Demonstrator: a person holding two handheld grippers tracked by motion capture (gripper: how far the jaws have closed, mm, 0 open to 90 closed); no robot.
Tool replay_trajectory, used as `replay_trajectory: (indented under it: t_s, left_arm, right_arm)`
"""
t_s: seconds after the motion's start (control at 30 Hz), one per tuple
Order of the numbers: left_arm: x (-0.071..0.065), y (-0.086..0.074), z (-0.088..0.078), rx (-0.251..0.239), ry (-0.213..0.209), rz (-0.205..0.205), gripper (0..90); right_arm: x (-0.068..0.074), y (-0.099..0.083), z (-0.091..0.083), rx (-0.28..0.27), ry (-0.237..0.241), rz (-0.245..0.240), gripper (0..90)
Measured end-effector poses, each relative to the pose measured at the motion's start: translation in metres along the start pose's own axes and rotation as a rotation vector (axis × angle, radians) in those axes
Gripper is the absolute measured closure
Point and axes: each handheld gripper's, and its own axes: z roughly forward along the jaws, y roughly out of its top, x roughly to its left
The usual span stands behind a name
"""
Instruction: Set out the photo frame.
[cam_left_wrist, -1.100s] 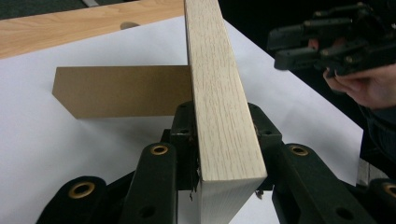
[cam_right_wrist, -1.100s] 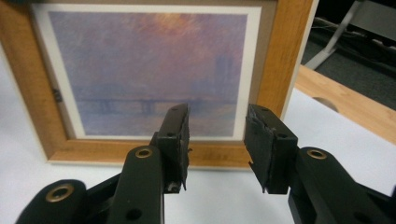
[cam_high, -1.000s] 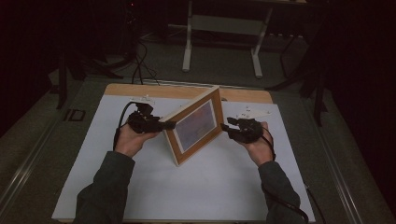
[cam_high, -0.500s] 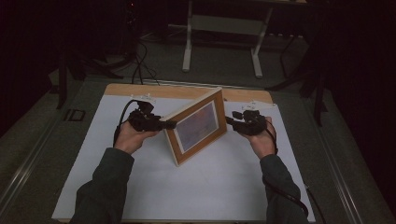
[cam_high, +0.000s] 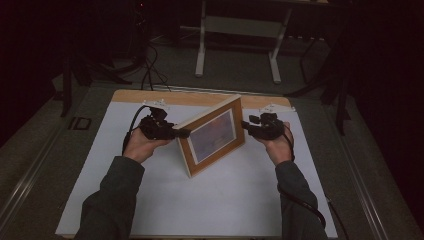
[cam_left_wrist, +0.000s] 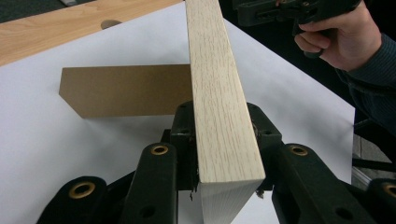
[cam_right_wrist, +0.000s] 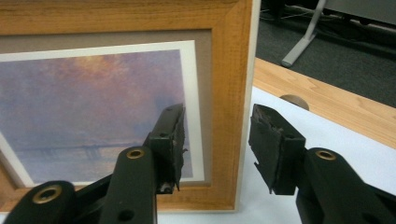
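Picture frame (cam_high: 212, 135) stands upright near the middle of the desk (cam_high: 200, 200), on the white sheet that covers most of the desk's wooden top; its glazed front faces the person's side and carries a print in muted purple and orange tones. The frame's moulding is light wood, with a pale edge that runs up through the left gripper view (cam_left_wrist: 217, 88). Behind the frame a brown backing stand (cam_left_wrist: 126, 89) rests on the white sheet and props the frame from the rear.

Left claw (cam_high: 181, 133) — held in the person's left hand (cam_high: 142, 145) — pinches the frame's left edge; in the left gripper view both jaws press against the two faces of the pale moulding. Right claw (cam_high: 246, 125), held in the person's right hand (cam_high: 279, 145), sits just beside the frame's right edge. Its jaws have just been opening and stand spread: in the right gripper view (cam_right_wrist: 215, 140) the frame's right rail lies between them, with one jaw in front of the print and the other off the frame's outer side — neither pad presses on the wood.

The right hand and its claw also appear at the upper right of the left gripper view, beyond the frame.
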Motion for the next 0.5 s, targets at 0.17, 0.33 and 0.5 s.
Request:
replay_trajectory:
  t_s: [0.17,0.33,0.5]
  left_arm:
    - [0.002,0.001,0.002,-0.006,-0.023,-0.001,71.6]
    - [-0.002,0.003,0.004,0.005,-0.041,0.018,71.8]
    - [-0.003,0.004,0.006,0.000,-0.028,0.024,72.3]
  right_arm:
    - [-0.006,-0.001,-0.001,0.000,-0.009,0.018,52.2]
    - [-0.010,-0.002,-0.002,0.005,-0.020,0.016,50.9]
    - [-0.013,-0.003,-0.003,0.006,-0.025,0.023,50.2]
